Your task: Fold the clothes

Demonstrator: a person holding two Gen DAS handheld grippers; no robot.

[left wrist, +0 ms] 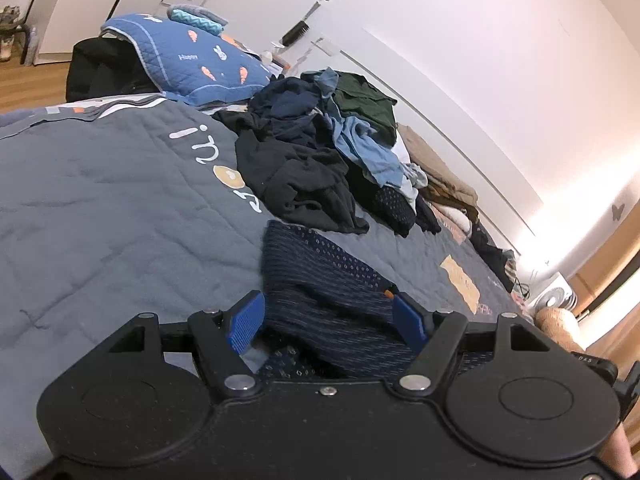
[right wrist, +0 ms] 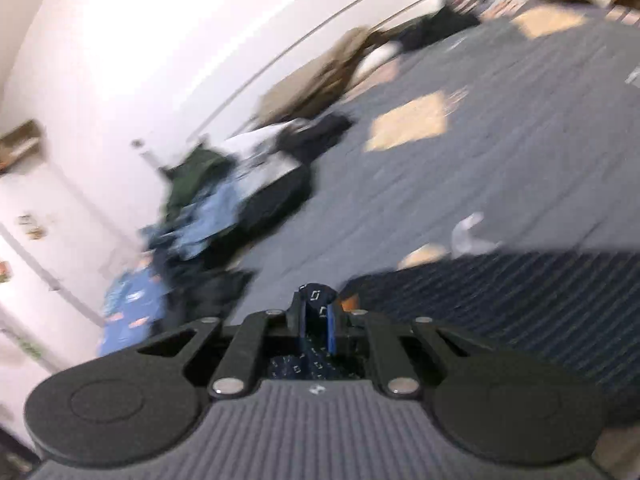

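Dark navy garment (left wrist: 320,280), woven in fine pale stripes on one face and printed with small white square motifs on the other, lying partly folded on a grey quilted bedspread (left wrist: 100,208).

Left wrist view: the garment runs from under the left gripper (left wrist: 326,316) forward between its blue pads (left wrist: 246,320), which stand wide apart; the cloth lies in the gap, and whether either pad touches it cannot be told. The jaws are released, gripping nothing.

Right wrist view (motion-blurred): the right gripper (right wrist: 318,312) is clenched on a pinched-up fold of the same garment (right wrist: 500,300), the printed face showing between the closed fingers; the striped face spreads to the right of the jaws over the bedspread (right wrist: 440,184).

Beyond the garment, a heap of unfolded clothes (left wrist: 320,148) in black, blue and green; farther off, a blue patterned pillow (left wrist: 200,60) against the white wall (left wrist: 460,40).
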